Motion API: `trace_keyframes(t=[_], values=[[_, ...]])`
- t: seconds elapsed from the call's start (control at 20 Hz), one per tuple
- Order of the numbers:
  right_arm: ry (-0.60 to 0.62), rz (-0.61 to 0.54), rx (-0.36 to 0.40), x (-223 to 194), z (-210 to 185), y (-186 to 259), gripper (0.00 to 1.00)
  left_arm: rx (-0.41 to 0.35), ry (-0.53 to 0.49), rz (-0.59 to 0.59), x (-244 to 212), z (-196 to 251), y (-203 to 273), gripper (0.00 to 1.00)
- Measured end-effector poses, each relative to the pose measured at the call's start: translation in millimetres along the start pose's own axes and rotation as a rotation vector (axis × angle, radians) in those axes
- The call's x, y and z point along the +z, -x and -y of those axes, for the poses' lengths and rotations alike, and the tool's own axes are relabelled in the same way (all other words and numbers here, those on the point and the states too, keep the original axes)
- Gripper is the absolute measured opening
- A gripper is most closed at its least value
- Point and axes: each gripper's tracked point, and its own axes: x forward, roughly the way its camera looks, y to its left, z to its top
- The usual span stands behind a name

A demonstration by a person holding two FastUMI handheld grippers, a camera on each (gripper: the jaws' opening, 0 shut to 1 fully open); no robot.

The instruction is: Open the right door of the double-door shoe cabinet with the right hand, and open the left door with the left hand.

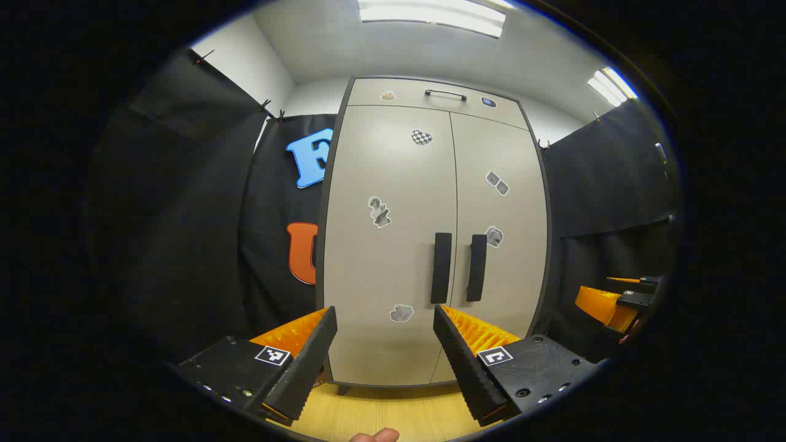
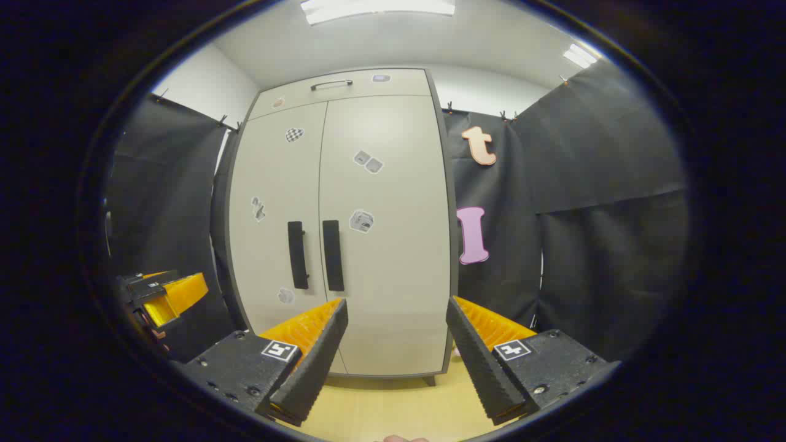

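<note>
The big shoe cabinet (image 1: 393, 258) stands on a pale wood floor (image 1: 393, 417) with black cloth walls on both sides of it. It is tall and cream with a dark edge, and it faces both cameras. Both of its doors are shut. In the left gripper view the left door (image 1: 387, 184) is the wide one close to the middle, and the right door (image 1: 500, 215) sits beside it. Above the doors is a flat top drawer (image 1: 430, 95) with a thin bar handle. Each door has a dark, upright handle near the middle gap: the left door handle (image 1: 441, 267) and the right door handle (image 1: 476, 267) stand side by side, close together but not touching. Small stickers are dotted over the doors. The left gripper (image 1: 385, 319) is held level and points straight at the cabinet, low down, with its two fingers spread wide and nothing between them. It is apart from the cabinet and touches no handle. A fingertip of the person peeks in at the bottom edge of that view. The right gripper (image 2: 397, 310) is held the same way, level and low, aimed at the lower part of the right door, fingers wide apart and holding nothing. In the right gripper view the cabinet sits a bit to the left, and the two handles are up and to the left of the gripper's fingers. Each gripper can be seen off at the side edge of the other one's view.
</note>
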Motion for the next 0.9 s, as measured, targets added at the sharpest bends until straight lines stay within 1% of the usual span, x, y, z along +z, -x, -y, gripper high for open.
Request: trace_keyframes(t=[0.25,0.5,0.55,0.75,0.8,0.9], values=[[0.018,0.021,0.006,7,1,1,0.98,-0.007,-0.002,0.0,2,7,-2,0.95],[0.007,0.022,0.0,7,7,2,0.99,-0.012,-0.012,0.007,3,11,-3,0.95],[0.002,0.021,-0.003,6,7,2,1.0,-0.011,-0.013,0.004,2,10,-3,0.95],[-0.001,0.019,-0.01,5,10,3,1.0,-0.013,-0.002,0.005,3,10,-2,0.95],[0.0,0.017,-0.011,5,10,2,0.98,-0.012,-0.002,0.005,3,10,-2,0.95],[-0.005,0.014,-0.008,4,9,3,0.98,-0.013,-0.003,0.006,4,9,-1,0.95]])
